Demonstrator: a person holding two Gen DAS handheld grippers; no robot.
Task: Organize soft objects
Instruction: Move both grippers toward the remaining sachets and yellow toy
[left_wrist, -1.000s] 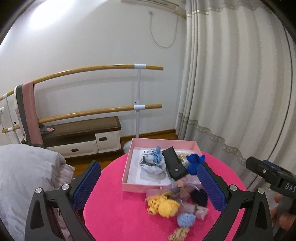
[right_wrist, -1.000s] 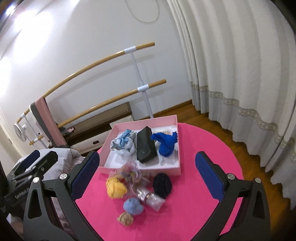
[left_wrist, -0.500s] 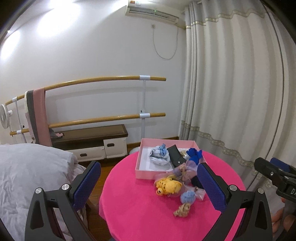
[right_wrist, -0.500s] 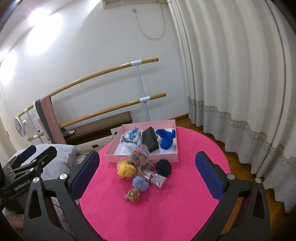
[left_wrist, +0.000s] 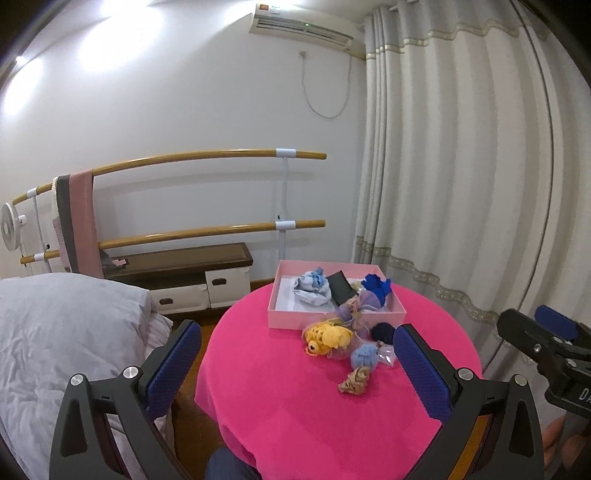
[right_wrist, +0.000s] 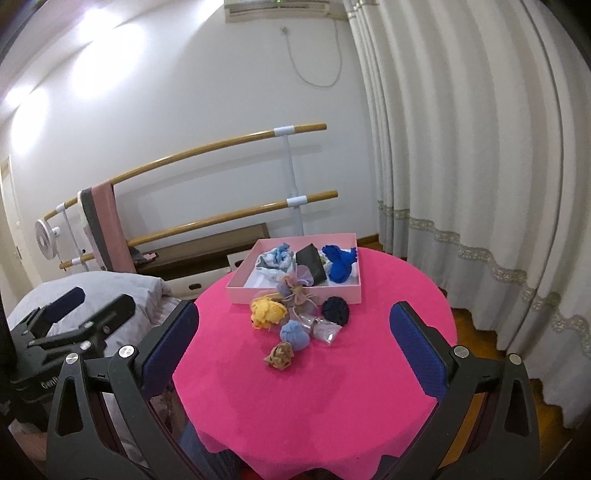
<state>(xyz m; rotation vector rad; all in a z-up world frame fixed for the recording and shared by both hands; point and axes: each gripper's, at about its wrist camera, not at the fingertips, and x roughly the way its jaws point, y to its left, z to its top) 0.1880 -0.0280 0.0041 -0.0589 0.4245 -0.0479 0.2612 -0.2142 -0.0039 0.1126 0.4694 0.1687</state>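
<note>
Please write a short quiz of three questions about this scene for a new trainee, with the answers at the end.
1. True or false: the bright blue cloth lies inside the pink box.
2. Which loose item on the pink tablecloth lies nearest to the grippers? A) the yellow knitted toy B) the tan knitted ball C) the dark navy ball
3. Fill in: the left gripper and the right gripper are both ____ and hold nothing.

Key: 1 true; 2 B; 3 open.
</note>
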